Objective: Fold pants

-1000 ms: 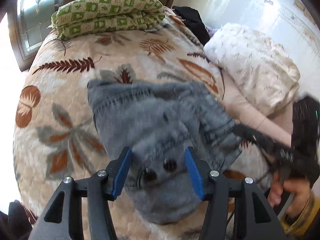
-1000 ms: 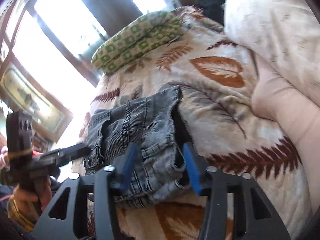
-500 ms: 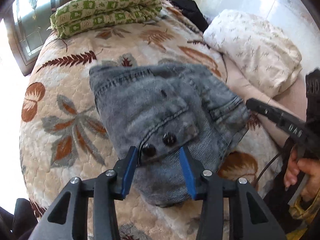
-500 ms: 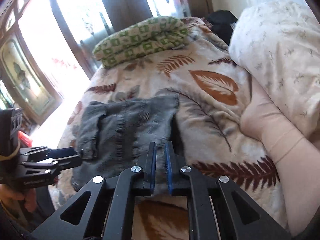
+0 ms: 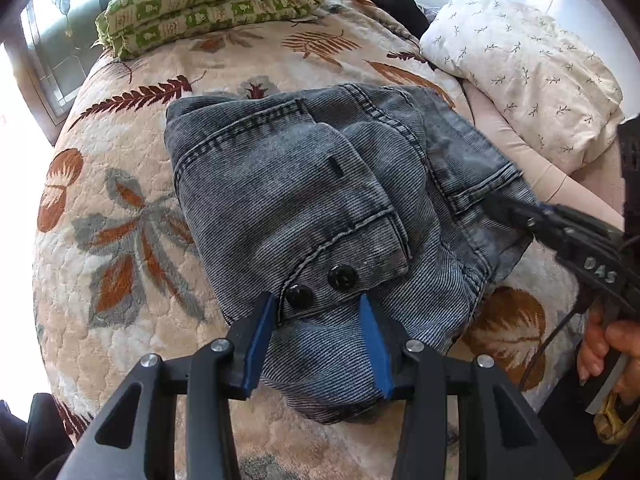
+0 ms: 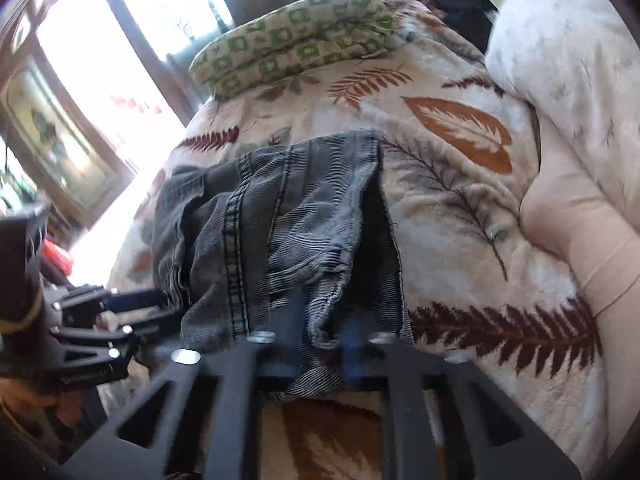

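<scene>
Looking down the left wrist view, I see my left gripper [image 5: 318, 334] half open over the buttoned edge of the grey pants [image 5: 304, 200], bunched mid-frame on the leaf-print bedspread [image 5: 120, 240]. My right gripper [image 6: 318, 344] has pinched shut on the pants' hem, lower centre.

The left gripper [image 5: 318, 322] has come down closer over the near edge of the grey pants [image 5: 304, 184], its jaws narrowed around the two black buttons [image 5: 320, 286]. The right gripper [image 6: 318, 328] has clamped onto the pants' near right fold.
</scene>
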{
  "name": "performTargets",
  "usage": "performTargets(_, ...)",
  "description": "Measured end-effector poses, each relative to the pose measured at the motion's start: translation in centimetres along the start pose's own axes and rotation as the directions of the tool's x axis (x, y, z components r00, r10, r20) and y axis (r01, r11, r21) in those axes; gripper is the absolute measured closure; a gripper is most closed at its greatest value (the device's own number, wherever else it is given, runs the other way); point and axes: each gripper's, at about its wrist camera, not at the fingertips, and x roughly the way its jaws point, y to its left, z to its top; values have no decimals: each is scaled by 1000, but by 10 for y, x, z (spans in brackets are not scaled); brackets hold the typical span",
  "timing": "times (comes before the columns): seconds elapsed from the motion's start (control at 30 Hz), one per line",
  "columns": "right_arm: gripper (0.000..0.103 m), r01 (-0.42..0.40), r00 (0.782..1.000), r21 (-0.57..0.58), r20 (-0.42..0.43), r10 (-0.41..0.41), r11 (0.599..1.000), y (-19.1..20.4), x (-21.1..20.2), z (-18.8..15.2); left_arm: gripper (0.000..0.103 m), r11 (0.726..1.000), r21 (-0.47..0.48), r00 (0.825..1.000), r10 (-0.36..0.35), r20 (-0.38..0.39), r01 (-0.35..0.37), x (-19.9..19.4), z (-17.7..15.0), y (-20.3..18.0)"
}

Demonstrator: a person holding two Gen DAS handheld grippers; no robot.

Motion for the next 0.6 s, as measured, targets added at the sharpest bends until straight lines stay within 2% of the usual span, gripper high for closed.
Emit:
performTargets(0.13,94,42,995,-24,91,-40,999,5,-27,4,57,1000,-2,1000,-2,2,2,-1,0,1)
performTargets(0.2,94,58,994,-10,92,-56,998,1,-32,3,57,1000,1,1000,-2,2,2,-1,0,0)
performTargets(0.27,94,75,995,9,60,-75,997,-3,-25,-1,57,1000,5,1000,1,1,-1,0,-1,0)
performTargets(0.4,93,125,988,21,-95,-122,992,-18,20,-17,57,1000,11,1000,-3,-4,3,6,-4,-1)
performTargets(0.47,93,130,986,20,-106,-127,991,-19,25,-19,57,1000,13,1000,2,5,-2,5,-4,-2)
performTargets(0.5,90,125,987,19,-103,-123,992,-19,22,-18,57,1000,12,1000,-2,15,2,2,-4,-1)
performTargets(0.57,78,123,988,35,-95,-119,992,-21,14,-14,55,1000,-6,999,-23,36,23,-7,-5,2)
performTargets(0.6,61,123,990,60,-82,-118,991,-24,8,-11,45,999,-27,998,-42,42,44,-12,-5,6)
